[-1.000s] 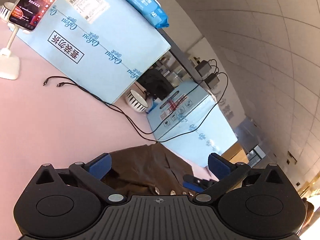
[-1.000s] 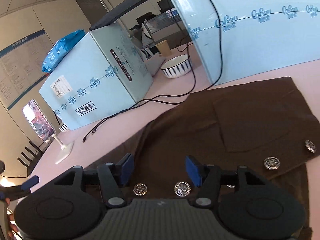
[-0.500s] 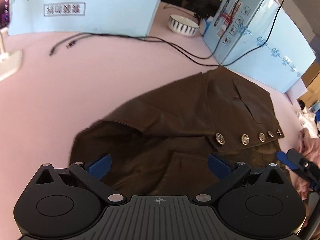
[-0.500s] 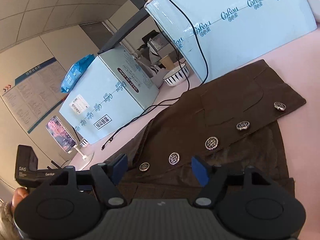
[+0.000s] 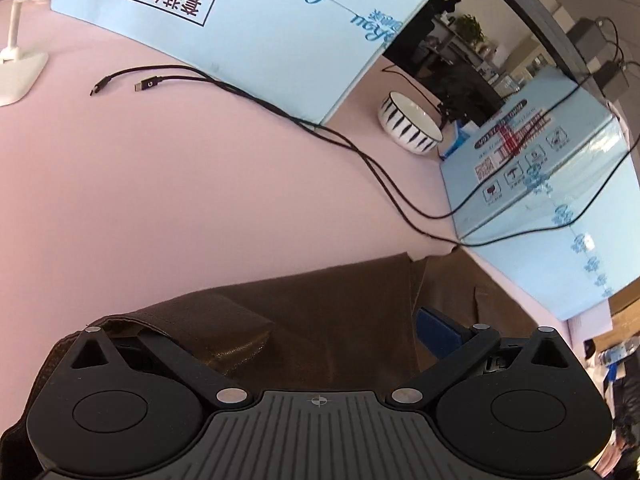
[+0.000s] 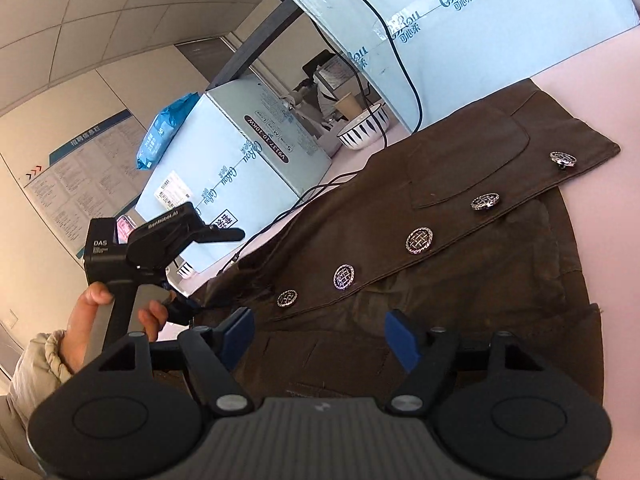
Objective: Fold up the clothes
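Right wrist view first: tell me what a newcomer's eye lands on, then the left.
A brown jacket lies spread on the pink table, with a diagonal row of silver buttons across its front, ahead of the open right gripper. At the left edge a hand grips the left gripper's black handle. In the left wrist view, black cables snake past a striped bowl between light blue boxes.

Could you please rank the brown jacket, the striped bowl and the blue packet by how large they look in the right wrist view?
1. Brown jacket, by far.
2 and 3. Blue packet and striped bowl look alike, too close to rank.
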The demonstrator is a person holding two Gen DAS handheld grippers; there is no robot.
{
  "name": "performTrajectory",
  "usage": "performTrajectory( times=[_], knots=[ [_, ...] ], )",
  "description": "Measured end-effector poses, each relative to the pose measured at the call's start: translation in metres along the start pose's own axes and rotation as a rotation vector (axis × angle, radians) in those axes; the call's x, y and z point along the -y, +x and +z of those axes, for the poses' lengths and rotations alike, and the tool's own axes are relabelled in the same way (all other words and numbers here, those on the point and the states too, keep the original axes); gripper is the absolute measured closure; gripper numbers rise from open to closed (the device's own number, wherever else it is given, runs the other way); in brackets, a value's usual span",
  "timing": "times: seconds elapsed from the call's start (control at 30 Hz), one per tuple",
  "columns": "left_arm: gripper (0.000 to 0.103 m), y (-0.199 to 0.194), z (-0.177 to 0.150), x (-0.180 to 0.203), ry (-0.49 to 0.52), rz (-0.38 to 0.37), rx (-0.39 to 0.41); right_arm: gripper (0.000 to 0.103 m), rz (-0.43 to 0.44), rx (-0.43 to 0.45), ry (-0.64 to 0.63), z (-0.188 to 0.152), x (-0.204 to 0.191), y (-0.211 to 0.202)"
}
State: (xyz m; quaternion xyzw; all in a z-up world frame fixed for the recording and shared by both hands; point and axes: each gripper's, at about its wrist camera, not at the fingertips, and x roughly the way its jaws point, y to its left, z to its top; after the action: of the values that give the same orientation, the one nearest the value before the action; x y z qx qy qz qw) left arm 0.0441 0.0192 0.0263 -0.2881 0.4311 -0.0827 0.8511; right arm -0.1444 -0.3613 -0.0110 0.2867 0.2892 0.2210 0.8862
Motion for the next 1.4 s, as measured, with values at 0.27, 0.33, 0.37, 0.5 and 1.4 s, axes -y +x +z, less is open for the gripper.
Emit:
performTrajectory(
  times=[0.27, 0.33, 0.37, 0.5, 1.4],
  knots=[
    [0.0, 0.026, 0.072, -0.053, -0.364, -0.07, -0.059, 0.028, 0.002, 0.004, -0.013, -0.003, -0.001, -0.001],
    [0.0, 0.033, 0.084, -0.066, -0.399, -0.149, -0.132, 0.028, 0.003, 0.004, -0.015, -0.003, 0.0, -0.001],
    [0.0, 0.036, 0.091, -0.076, -0.43, -0.205, -0.179, 0.028, 0.003, 0.005, -0.016, -0.003, -0.001, -0.001],
    [0.0, 0.024, 0.097, -0.1, -0.538, -0.255, -0.194, 0.027, 0.004, 0.006, -0.019, -0.004, -0.001, -0.002],
    [0.0, 0.078, 0.038, 0.01, -0.121, -0.197, -0.309, 0.022, 0.015, 0.005, -0.035, -0.004, -0.002, -0.001]
  ],
)
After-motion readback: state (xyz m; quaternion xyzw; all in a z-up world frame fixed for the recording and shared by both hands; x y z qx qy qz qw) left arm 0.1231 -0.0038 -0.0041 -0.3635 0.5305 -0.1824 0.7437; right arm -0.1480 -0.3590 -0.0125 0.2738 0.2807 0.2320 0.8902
